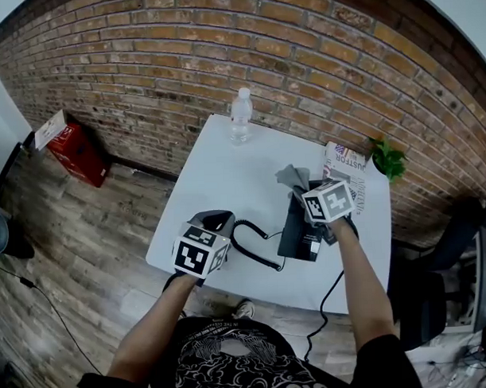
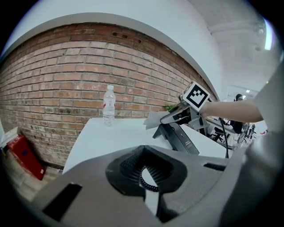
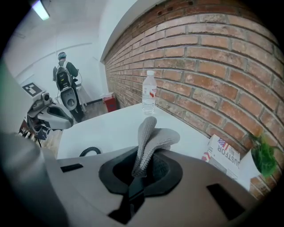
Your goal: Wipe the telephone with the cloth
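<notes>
The black telephone base [image 1: 298, 231] stands on the white table [image 1: 226, 174], right of centre, and it also shows in the left gripper view as the telephone base [image 2: 179, 138]. Its coiled cord [image 1: 253, 248] runs left to the handset [image 1: 215, 223], which my left gripper [image 1: 216, 227] holds shut above the table's front left. Only the cord [image 2: 148, 178] shows between the jaws of the left gripper [image 2: 144, 170]. My right gripper [image 1: 303, 187] is shut on a grey knitted cloth [image 3: 151, 137], held just above the base's far end. The cloth [image 1: 293, 177] sticks up past the fingers.
A clear water bottle [image 1: 240, 116] stands at the table's far edge by the brick wall. A printed packet [image 1: 346, 171] and a small green plant [image 1: 387, 158] lie at the far right corner. A red box [image 1: 76, 149] sits on the floor at left, a dark chair [image 1: 444, 254] at right.
</notes>
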